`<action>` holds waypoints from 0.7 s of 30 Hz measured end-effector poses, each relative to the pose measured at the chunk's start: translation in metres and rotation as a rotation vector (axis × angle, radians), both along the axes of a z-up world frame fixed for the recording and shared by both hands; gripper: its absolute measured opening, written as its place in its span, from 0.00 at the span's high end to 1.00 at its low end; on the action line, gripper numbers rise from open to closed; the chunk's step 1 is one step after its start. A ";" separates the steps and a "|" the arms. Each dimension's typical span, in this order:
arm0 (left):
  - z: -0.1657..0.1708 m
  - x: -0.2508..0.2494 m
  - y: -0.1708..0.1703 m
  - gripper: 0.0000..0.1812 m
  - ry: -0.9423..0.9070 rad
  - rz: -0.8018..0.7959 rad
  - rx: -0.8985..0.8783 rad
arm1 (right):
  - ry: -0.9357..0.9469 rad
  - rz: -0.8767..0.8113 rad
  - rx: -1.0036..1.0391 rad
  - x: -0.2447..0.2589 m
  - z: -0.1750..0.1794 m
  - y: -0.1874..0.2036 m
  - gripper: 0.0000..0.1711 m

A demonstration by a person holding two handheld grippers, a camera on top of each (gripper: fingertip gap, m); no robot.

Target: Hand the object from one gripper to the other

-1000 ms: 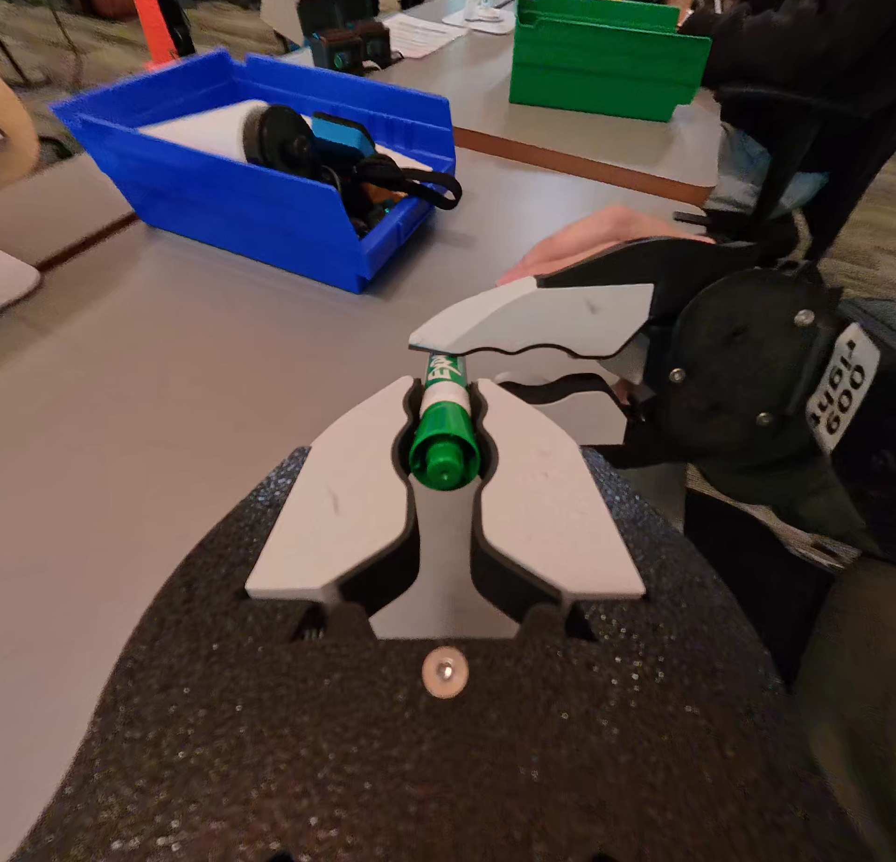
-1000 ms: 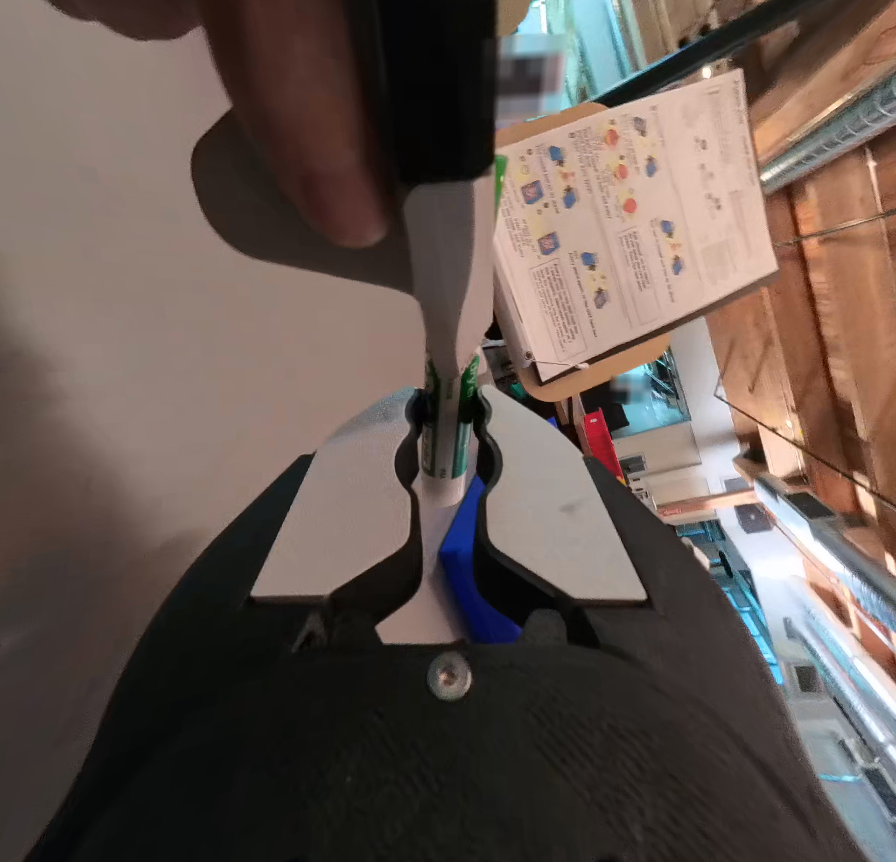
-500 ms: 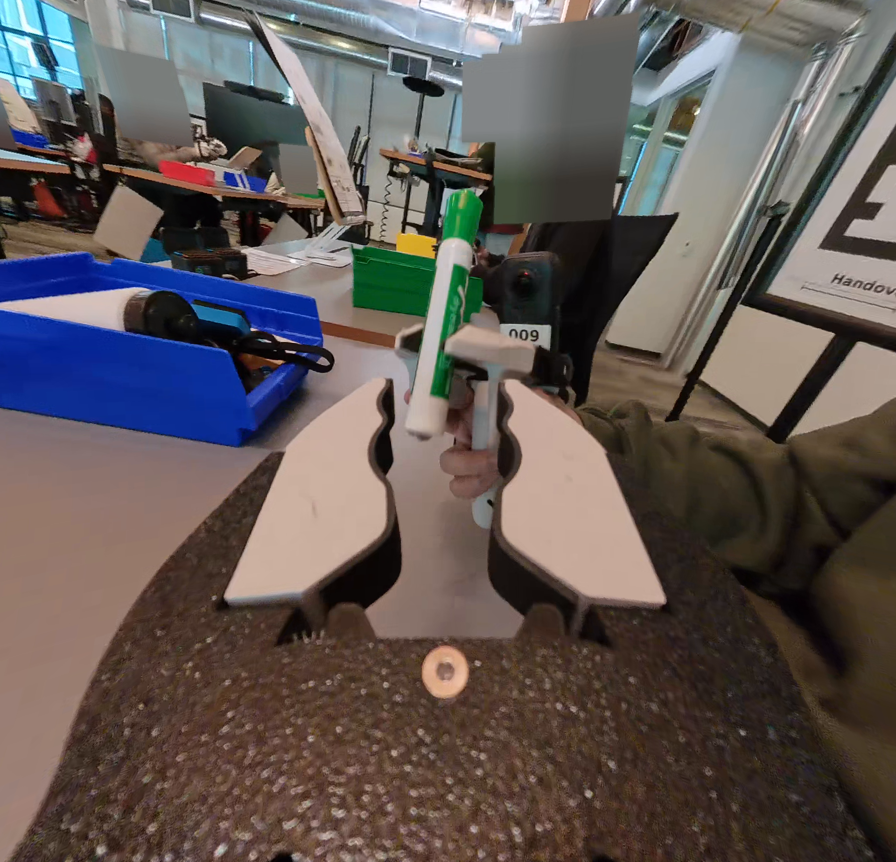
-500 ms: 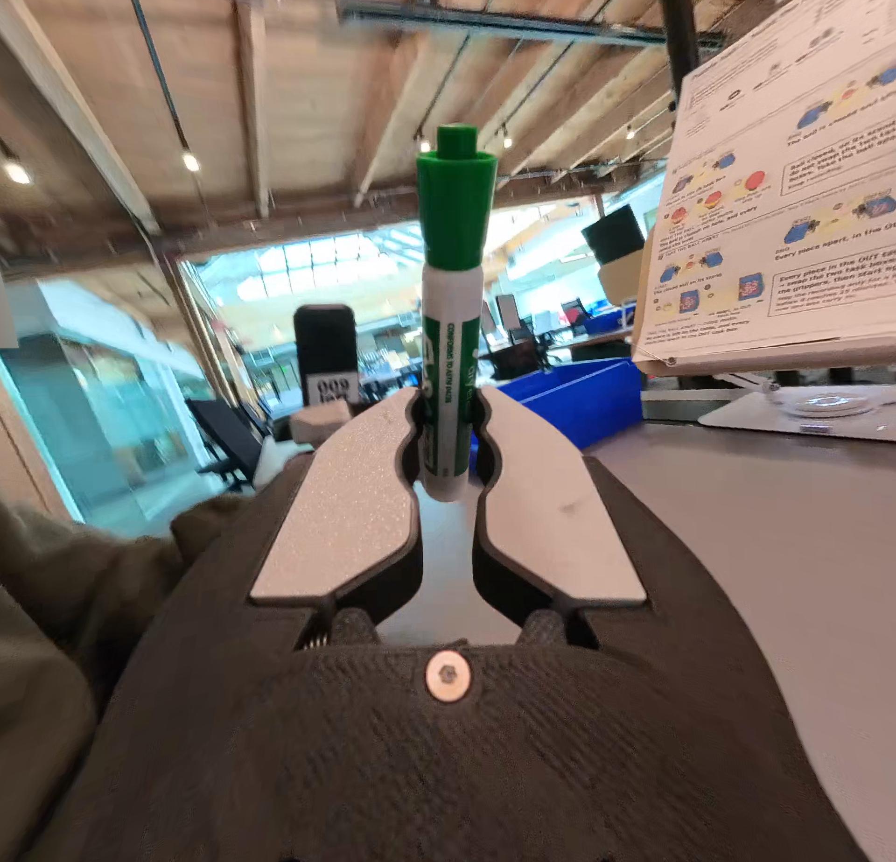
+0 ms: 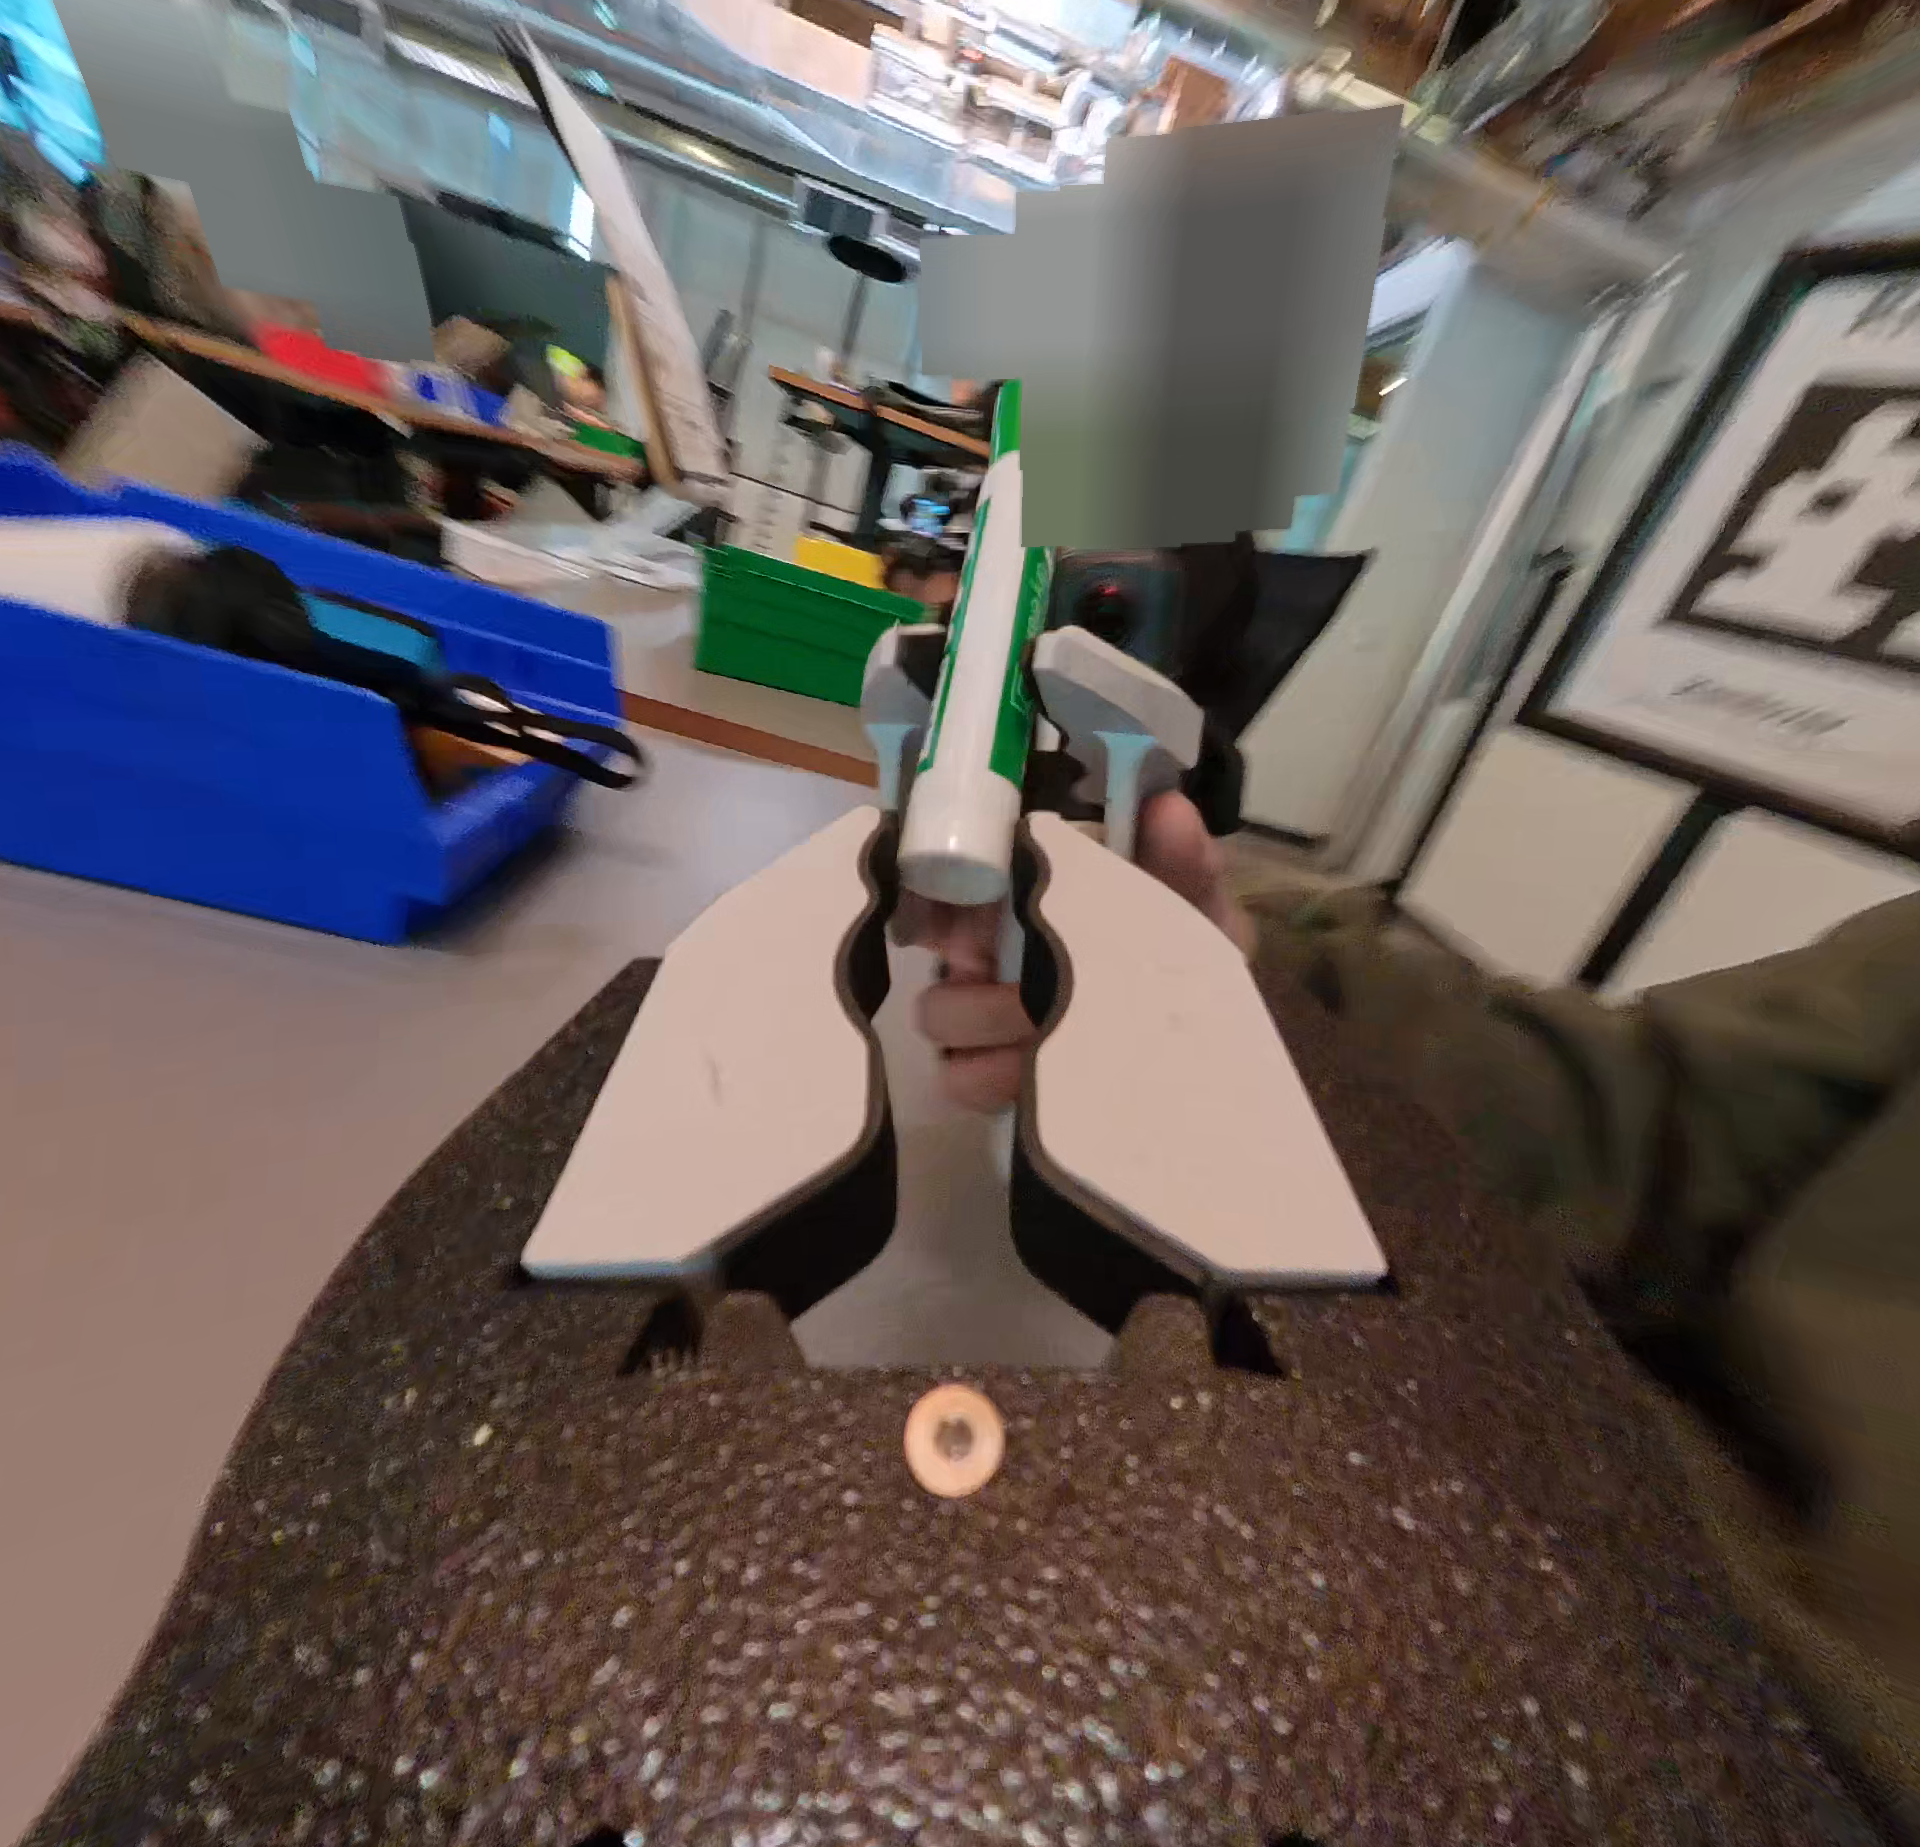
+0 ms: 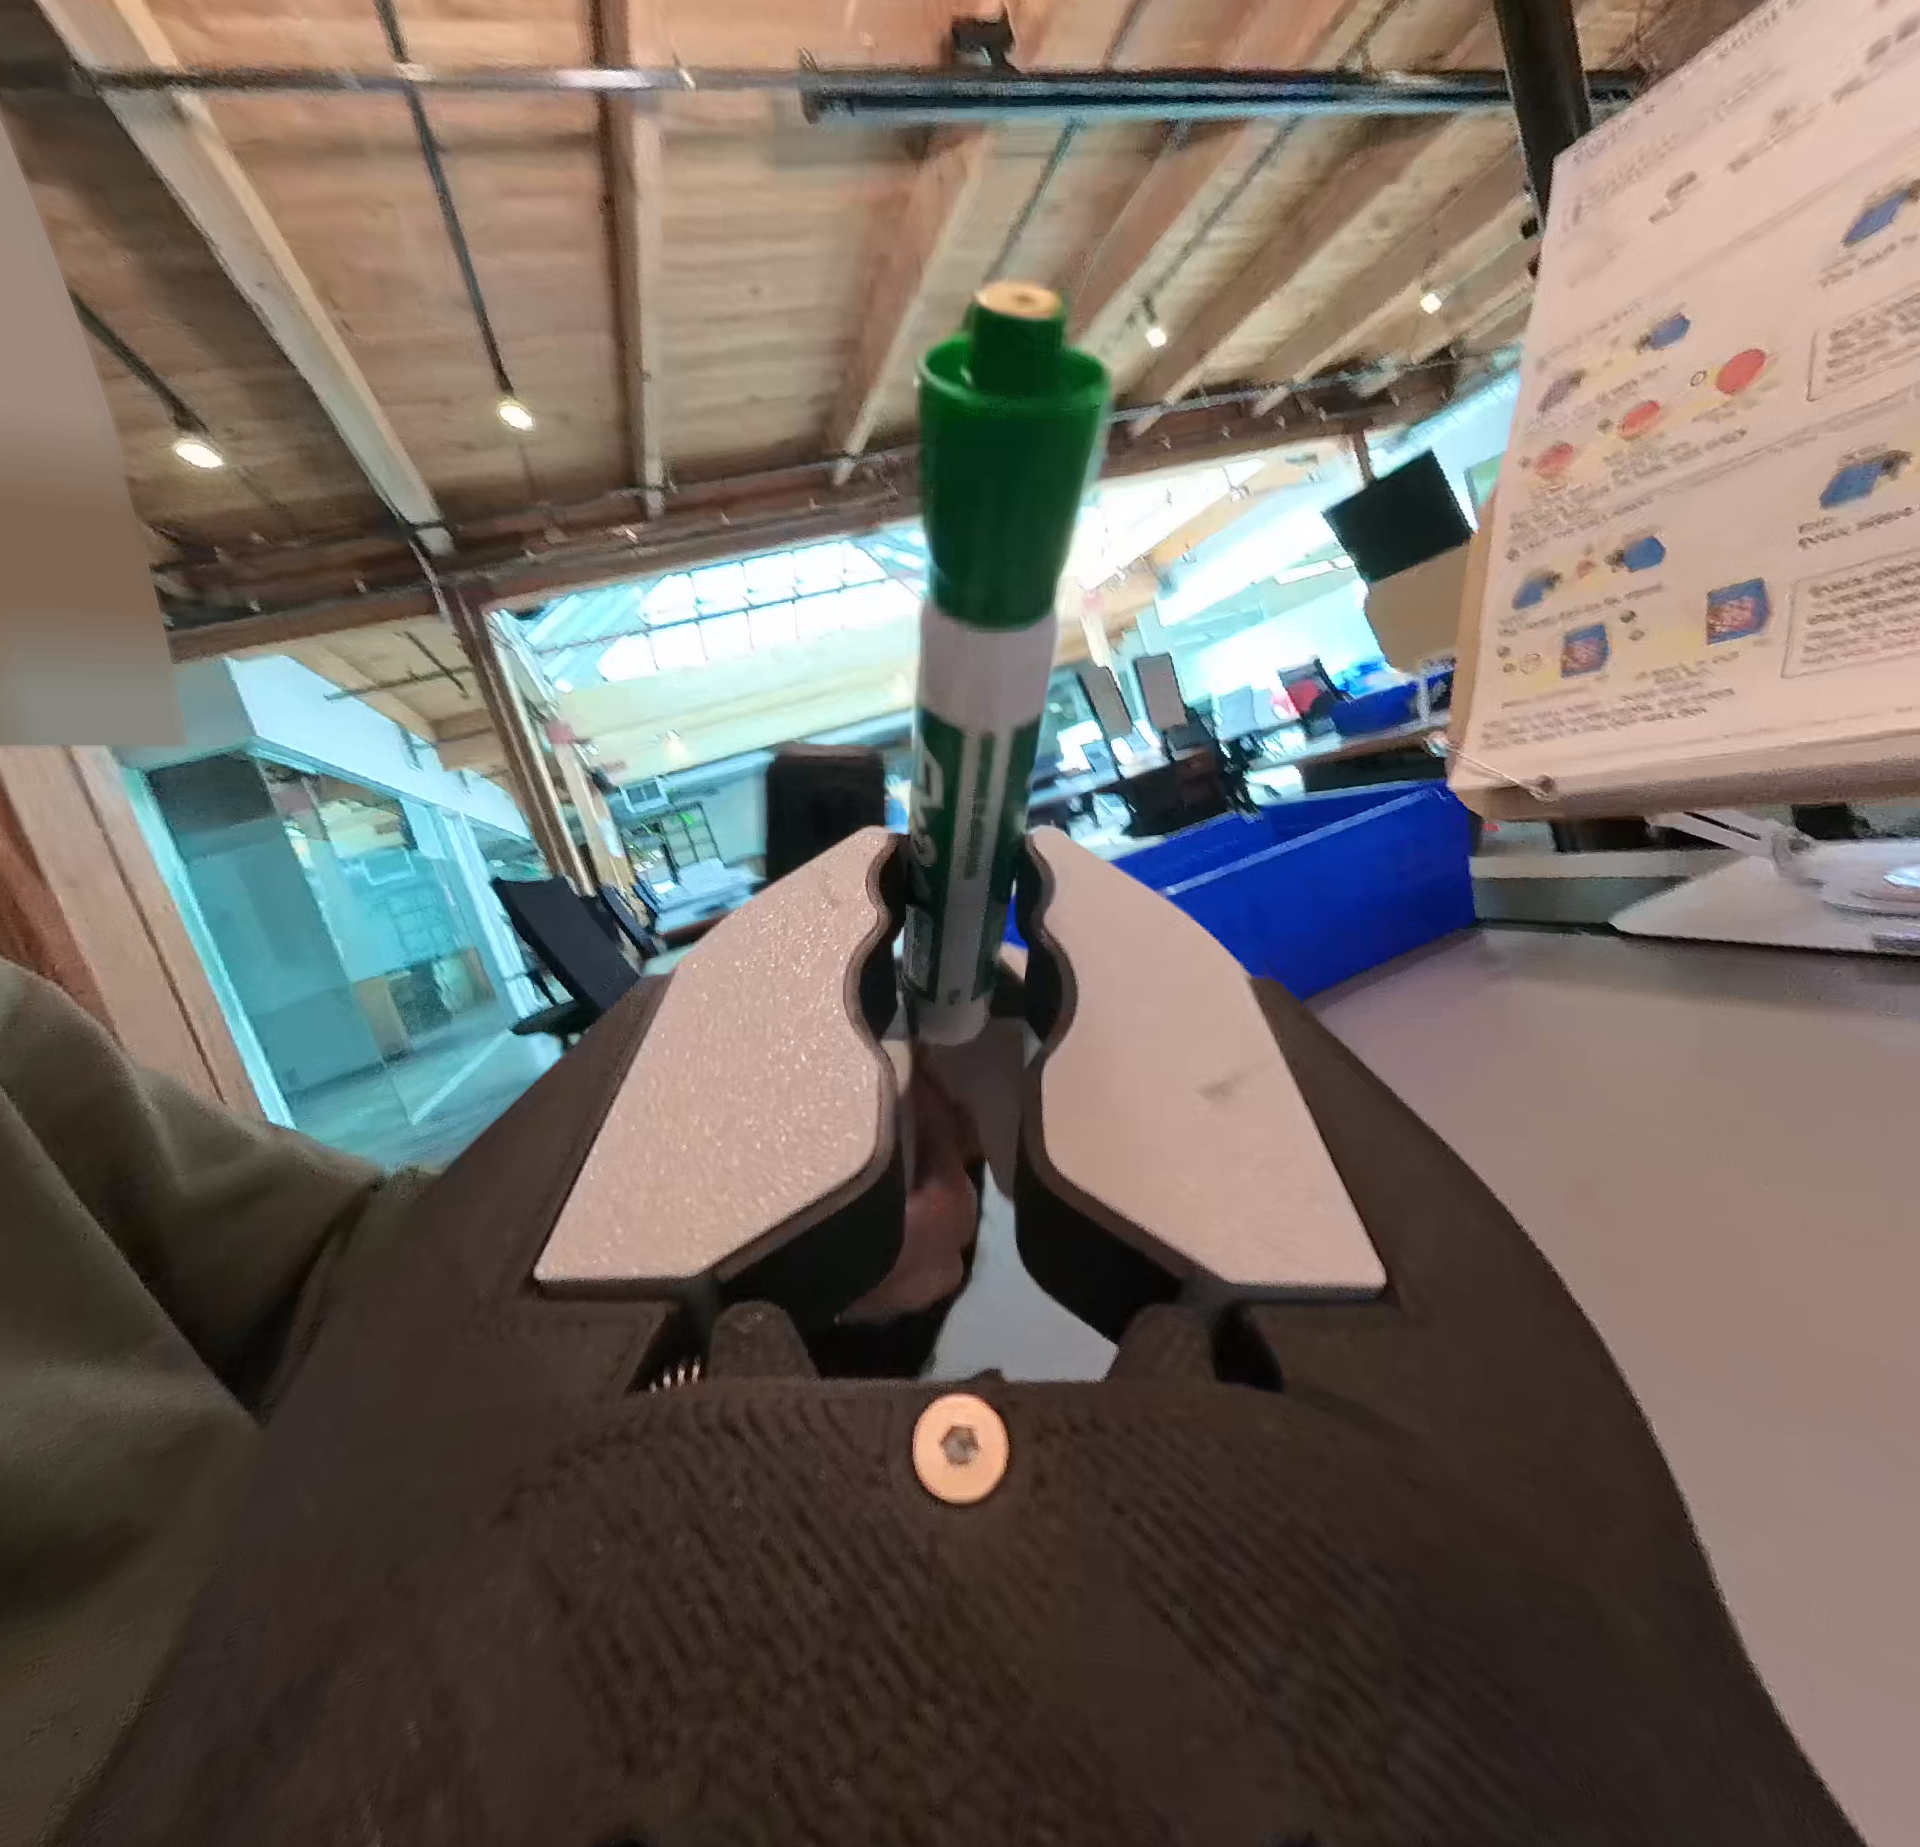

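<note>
marker (image 5: 971,717): we lose its cap behind a mosaic patch | bin (image 5: 239,748): blurred, cut by left edge | sheet (image 6: 1714,467): cut by right edge

Grey table (image 5: 260,1018) at lower left, desks (image 5: 343,400) behind. Upper frame shows wooden ceiling beams (image 6: 312,270) with spot lamps (image 6: 197,454); glass walls (image 6: 312,924) at left, bright windows (image 6: 748,613) centre.

Bright daylight, motion blur, fisheye edges

a second ago my left gripper (image 5: 954,862) clamped the marker (image 5: 971,717); now its jaws stand apart, and only my right gripper (image 6: 961,867) holds it upright.
</note>
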State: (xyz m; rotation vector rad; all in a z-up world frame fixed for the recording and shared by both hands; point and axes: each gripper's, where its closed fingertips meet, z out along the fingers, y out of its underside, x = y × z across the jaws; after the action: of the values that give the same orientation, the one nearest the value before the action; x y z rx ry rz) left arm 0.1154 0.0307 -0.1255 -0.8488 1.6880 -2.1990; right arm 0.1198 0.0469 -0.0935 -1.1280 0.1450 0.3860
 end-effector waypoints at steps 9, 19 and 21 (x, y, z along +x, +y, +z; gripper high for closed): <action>0.007 0.016 0.038 0.89 -0.649 0.670 0.875 | 0.229 -0.108 -0.050 0.038 0.008 -0.017 0.81; -0.004 0.012 0.023 0.89 -0.683 0.567 0.918 | 0.068 0.021 -0.052 0.026 0.017 -0.028 0.90; -0.007 0.004 0.012 0.84 -0.573 0.387 0.761 | -0.039 0.048 -0.052 0.017 0.021 -0.035 0.90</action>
State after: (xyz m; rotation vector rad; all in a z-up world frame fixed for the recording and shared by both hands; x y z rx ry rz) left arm 0.1197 0.0424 -0.1323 -0.2646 1.6635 -1.2112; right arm 0.1372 0.0123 -0.0725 -1.1915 0.0944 0.4052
